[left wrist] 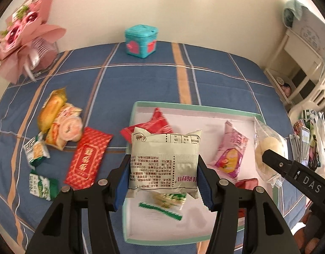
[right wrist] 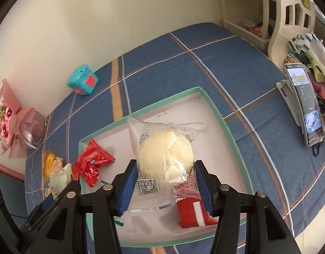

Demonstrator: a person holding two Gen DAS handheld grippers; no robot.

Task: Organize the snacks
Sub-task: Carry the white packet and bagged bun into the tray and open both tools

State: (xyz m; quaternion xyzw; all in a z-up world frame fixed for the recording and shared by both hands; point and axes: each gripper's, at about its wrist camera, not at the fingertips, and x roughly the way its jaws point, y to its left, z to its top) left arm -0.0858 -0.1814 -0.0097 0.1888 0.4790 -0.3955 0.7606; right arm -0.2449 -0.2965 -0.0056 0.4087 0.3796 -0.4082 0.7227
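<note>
Snacks, left to right: loose packets point(left wrist: 56, 131) lying on the bedspread point(left wrist: 141, 80); white biscuit pack point(left wrist: 164, 160) clamped in left gripper point(left wrist: 163, 180) over the tray point(left wrist: 192, 106); clear bun packet point(right wrist: 162, 158) pinched by right gripper point(right wrist: 165, 186). Probably light, crinkly, crushable; best held across the flat sides, gently.

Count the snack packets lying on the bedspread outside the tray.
5, all left of the tray: orange packet, pink packet, upper green packet, lower green packet, long red packet. The pile may hide more.
</note>
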